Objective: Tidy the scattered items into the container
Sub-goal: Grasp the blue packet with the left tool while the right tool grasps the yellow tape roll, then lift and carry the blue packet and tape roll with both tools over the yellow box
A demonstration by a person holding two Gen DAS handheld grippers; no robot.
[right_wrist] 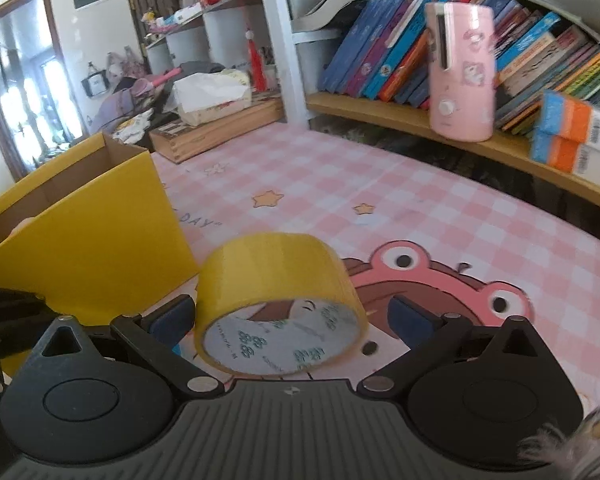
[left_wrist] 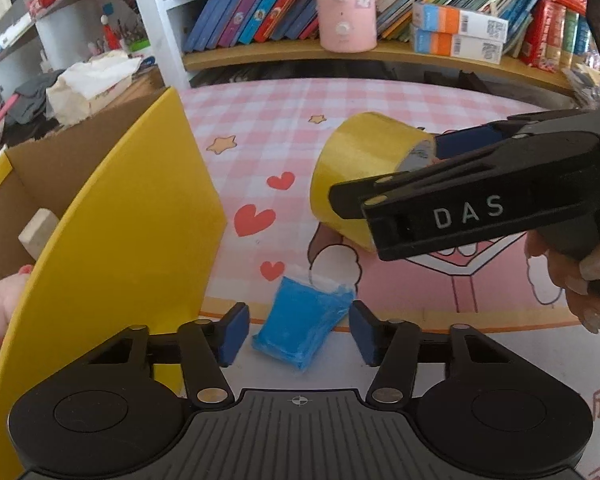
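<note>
A yellow tape roll (right_wrist: 274, 292) stands between the pads of my right gripper (right_wrist: 292, 320); the left pad is near it, the right pad stands apart, so the jaws are open. The roll (left_wrist: 356, 164) and the right gripper (left_wrist: 424, 160) also show in the left wrist view. A blue packet (left_wrist: 304, 320) lies on the mat between the pads of my open left gripper (left_wrist: 296, 332). The yellow cardboard box (left_wrist: 112, 240) stands open at the left, with a pale block (left_wrist: 38, 232) inside. It also shows in the right wrist view (right_wrist: 92, 224).
The pink checked mat (right_wrist: 380, 200) covers the desk. A shelf at the back holds books (left_wrist: 268, 4), a pink cylinder (left_wrist: 346, 8) and stacked small boxes (left_wrist: 458, 32). A tissue box (right_wrist: 212, 96) and wooden tray (right_wrist: 216, 128) sit behind the yellow box.
</note>
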